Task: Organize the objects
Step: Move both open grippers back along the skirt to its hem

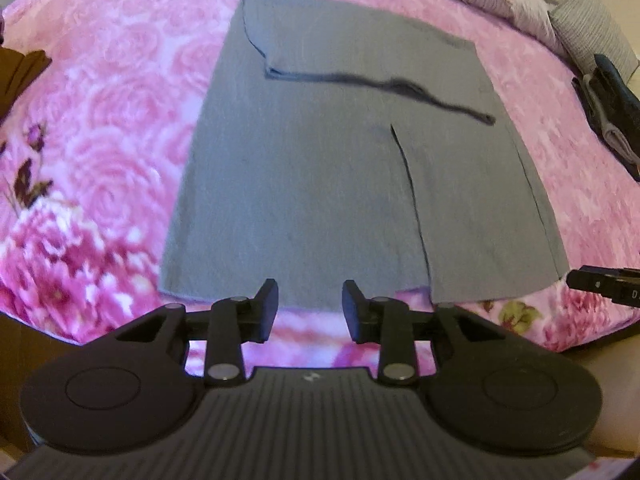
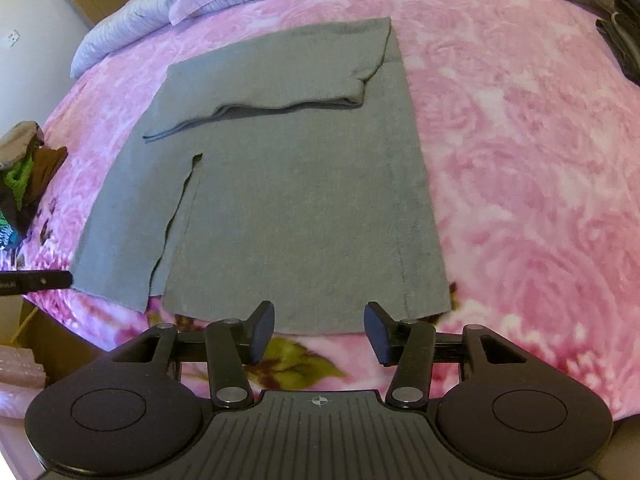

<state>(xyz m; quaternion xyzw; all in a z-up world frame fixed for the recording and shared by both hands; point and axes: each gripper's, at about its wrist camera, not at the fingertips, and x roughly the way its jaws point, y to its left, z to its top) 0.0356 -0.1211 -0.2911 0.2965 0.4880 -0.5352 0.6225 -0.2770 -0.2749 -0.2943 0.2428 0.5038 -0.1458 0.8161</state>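
A grey garment (image 1: 340, 168) lies flat on the pink bed (image 1: 112, 128), long axis running away from the near edge. Both claws hang just above its near hem, left claw (image 1: 310, 306) and right claw (image 2: 319, 330), jaws apart, empty.

Left claw (image 1: 309, 306): matte black body was recorded, with two round side discs, a ribbed central plate bearing a small pale mark, silver pivot screws on the link arms, and two flat black fingers (image 1: 267, 308). Right claw (image 2: 319, 330): the same black build was noted, its plate marked with a crosshair roundel.
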